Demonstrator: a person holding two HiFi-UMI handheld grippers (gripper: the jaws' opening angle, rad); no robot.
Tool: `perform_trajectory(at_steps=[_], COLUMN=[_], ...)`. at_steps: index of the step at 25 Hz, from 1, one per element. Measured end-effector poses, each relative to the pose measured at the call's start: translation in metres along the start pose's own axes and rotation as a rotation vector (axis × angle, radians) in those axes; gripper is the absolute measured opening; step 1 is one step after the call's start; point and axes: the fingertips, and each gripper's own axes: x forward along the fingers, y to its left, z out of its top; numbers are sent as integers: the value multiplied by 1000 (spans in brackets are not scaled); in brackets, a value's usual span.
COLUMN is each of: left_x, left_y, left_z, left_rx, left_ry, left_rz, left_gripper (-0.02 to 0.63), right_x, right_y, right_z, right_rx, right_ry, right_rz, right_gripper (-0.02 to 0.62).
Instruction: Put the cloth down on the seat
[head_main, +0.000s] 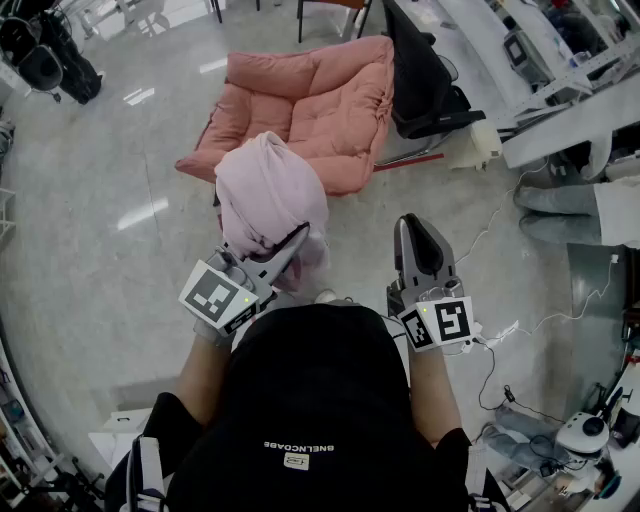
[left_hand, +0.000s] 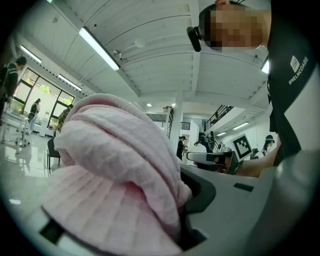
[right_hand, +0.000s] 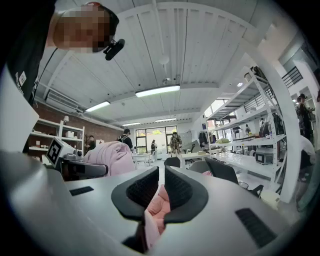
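Operator stands on a glossy floor (head_main: 110, 160) and faces the seat (head_main: 330, 100), which lies at 12 o'clock from the body.

**Seat.** Low, salmon-pink, tufted cushion with the backrest on the far side. A black jacket (head_main: 415, 70) hangs over a chair just at its 2 o'clock.

**Cloth.** The cloth (head_main: 265, 190) is pale pink and gathered into a rounded bundle. It is carried in the air at the operator's 11 o'clock. In the head view it overlaps the near edge of the seat; it is not lying on the cushion.

**Left gripper.** The left gripper (head_main: 292, 246) points toward 1 o'clock. Its fingers are clamped on the lower folds of the cloth. In the left gripper view the bundle fills the space between the jaws and rises above them, covering one finger entirely. Its marker cube (head_main: 215, 297) sits near the operator's hand.

**Right gripper.** The right gripper (head_main: 420, 232) is held at the operator's 1 o'clock and points toward 12. It is well apart from the cloth. In the right gripper view the pads (right_hand: 142, 187) are drawn almost together, leaving a thin slit. Nothing is pinched; the pink visible through the slit is the seat beyond. Its marker cube (head_main: 445, 322) sits at the rear.

**Surroundings.** White cables (head_main: 520, 325) trail over the floor at 3 o'clock.
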Motion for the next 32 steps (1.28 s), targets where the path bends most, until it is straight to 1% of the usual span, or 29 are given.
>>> perform_trajectory(at_steps=[4, 7, 10, 14, 19, 23, 28, 30, 32], left_x=[-7, -22, -38, -66, -103, -125, -126, -128, -128], left_y=[17, 37, 57, 87, 124, 142, 154, 164, 174], left_z=[1, 3, 10, 11, 12, 4, 17, 16, 19], left_rx=[9, 10, 3, -29, -90, -73, -61, -49, -48], left_ry=[-1, 20, -16, -20, -4, 27, -4, 4, -14], left_rz=[9, 19, 22, 35, 51, 76, 99, 134, 162], left_gripper=[129, 129, 129, 129, 129, 129, 129, 129, 129], right_x=[14, 32, 51, 75, 95, 104, 120, 129, 140], right_y=[10, 27, 46, 61, 79, 91, 94, 94, 94], right_z=[-3, -3, -2, -5, -11, -15, -17, -17, -18], right_rx=[2, 2, 6, 35, 53, 59, 55, 54, 57], right_ry=[5, 9, -1, -24, -11, 6, 18, 22, 29], right_rz=[3, 9, 22, 1, -25, -29, -21, -14, -5], right_gripper=[55, 55, 55, 55, 55, 55, 55, 55, 55])
